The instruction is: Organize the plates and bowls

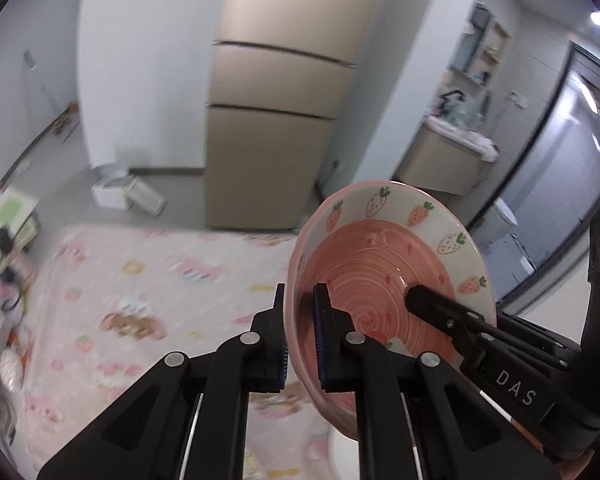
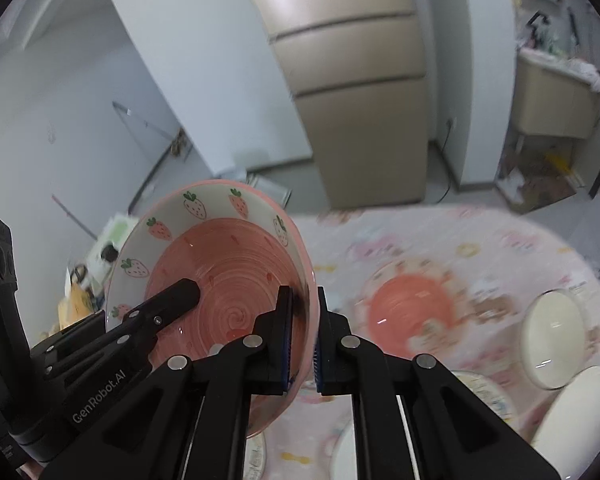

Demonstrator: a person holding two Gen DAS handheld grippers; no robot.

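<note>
While gripped at opposite rims, strawberry bowl [image 1: 388,264] held up in the air above the counter [image 1: 148,280], tilted so its pink spiral inside faces both cameras. White band under the rim, printed with pink and outlined strawberries; pink outside. Left gripper [image 1: 302,320] closed down tight on the bowl's left rim, one blue pad [image 1: 322,344] inside the bowl and one outside, wall pinched between. Right gripper [image 2: 302,320] likewise clamped narrow on the opposite rim, wall between its pads. Each gripper's black finger seen reaching into the bowl in the other's view.

Below, in the right wrist view: counter covered by a pink cartoon-print cloth, blurred. On it a second pink-centred dish [image 2: 408,304], too blurred to tell bowl from plate. Near the right edge two white bowls [image 2: 552,344], just beside each other, and a patterned plate [image 2: 484,396] near the lower middle, partly hidden by the gripper.

Beyond the counter: a beige three-door fridge [image 1: 276,128], white wall, white boxes on the floor [image 1: 120,192], a cluttered beige vanity [image 1: 444,160] to the right.
</note>
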